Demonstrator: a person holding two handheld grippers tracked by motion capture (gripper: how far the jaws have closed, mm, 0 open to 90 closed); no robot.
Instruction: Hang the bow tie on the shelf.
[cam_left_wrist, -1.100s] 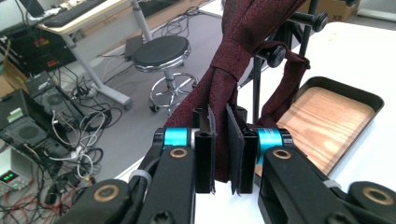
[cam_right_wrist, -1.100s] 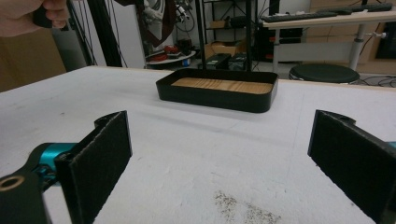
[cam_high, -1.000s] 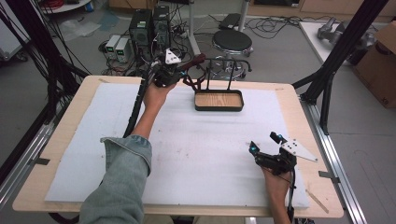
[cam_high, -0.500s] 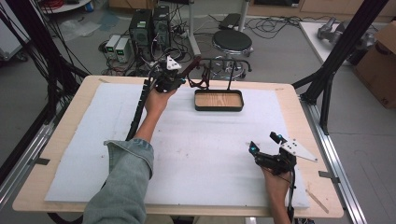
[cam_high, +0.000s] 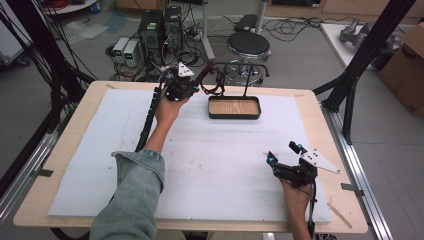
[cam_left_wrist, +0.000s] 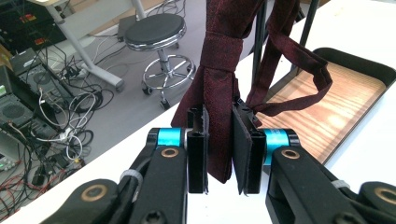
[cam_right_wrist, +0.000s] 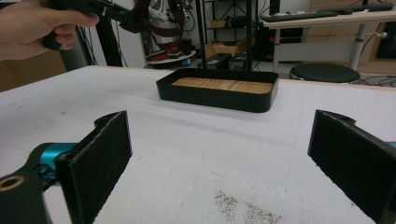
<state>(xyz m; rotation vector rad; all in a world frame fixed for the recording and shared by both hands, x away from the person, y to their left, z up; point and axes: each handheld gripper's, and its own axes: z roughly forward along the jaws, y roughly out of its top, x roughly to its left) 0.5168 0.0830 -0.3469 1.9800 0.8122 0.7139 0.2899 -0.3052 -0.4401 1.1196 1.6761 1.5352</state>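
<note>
— What is the high view giving you?
— I'm seeing my left claw (cam_high: 199, 86) raised beside the black tray (cam_high: 234, 107) at the worktop's (cam_high: 75, 130) far edge; my right claw (cam_high: 283, 154) is resting near me.
— And the left gripper view?
— It's clamping a dark red necktie (cam_left_wrist: 218, 93).
— The right gripper view?
— Jaws are standing wide apart.

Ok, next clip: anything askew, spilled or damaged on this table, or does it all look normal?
Nothing broken or tipped. The one blemish is a patch of dark specks on the white mat just ahead of the open right gripper. The black tray sits flat and empty, and the left gripper pinches a dark red tie hanging from the rack.
</note>
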